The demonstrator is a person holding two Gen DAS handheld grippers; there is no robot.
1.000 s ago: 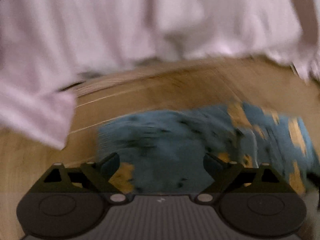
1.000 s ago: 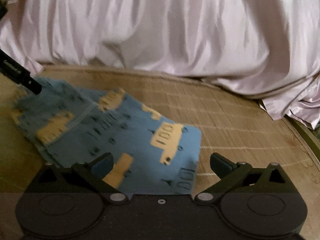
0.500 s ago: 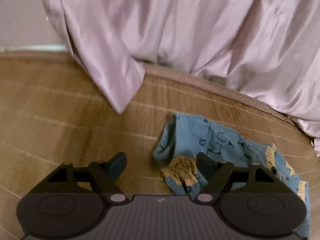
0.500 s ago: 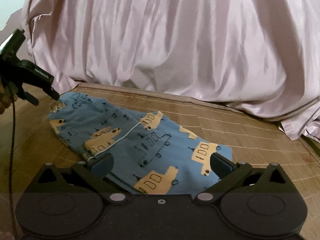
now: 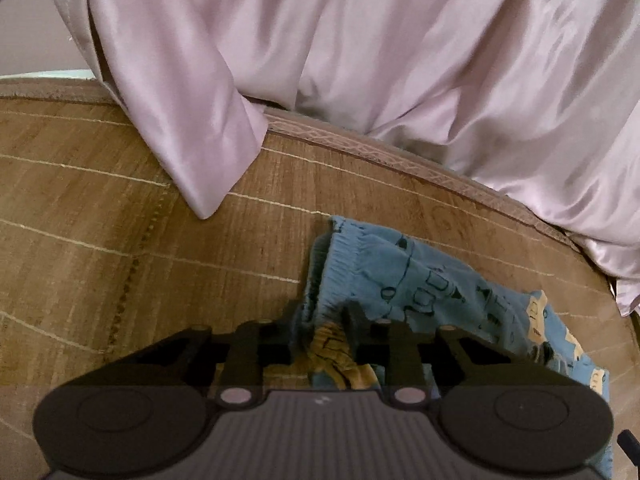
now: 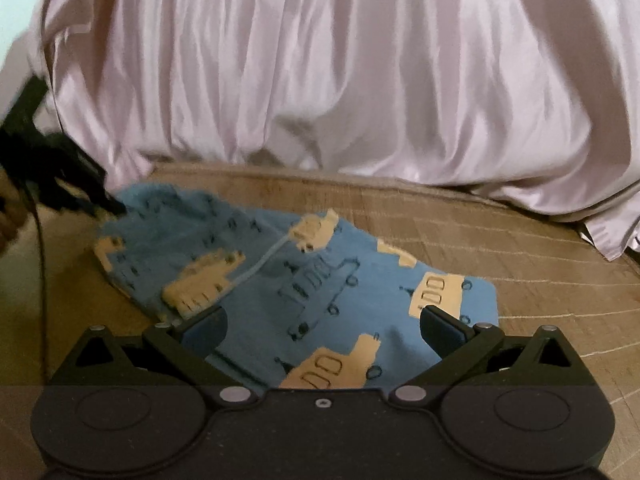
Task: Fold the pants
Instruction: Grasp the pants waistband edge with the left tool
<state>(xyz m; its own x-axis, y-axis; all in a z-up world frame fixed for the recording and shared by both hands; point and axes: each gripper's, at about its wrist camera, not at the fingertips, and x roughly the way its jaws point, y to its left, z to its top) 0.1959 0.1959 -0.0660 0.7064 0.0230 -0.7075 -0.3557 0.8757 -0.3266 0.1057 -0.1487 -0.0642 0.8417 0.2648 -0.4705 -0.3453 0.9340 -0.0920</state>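
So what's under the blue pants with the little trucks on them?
The blue pants lie on a woven brown mat, which shows all around them. The left claw pinches their waistband end. Whatever lies under the mat, or directly beneath the cloth, is covered.

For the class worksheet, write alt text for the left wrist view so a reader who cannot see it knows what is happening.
The left hand-held gripper is shut on the bunched waistband end of small blue pants with yellow vehicle prints, which trail off to the right across a woven straw mat. Pale pink satin fabric drapes along the mat's far edge.
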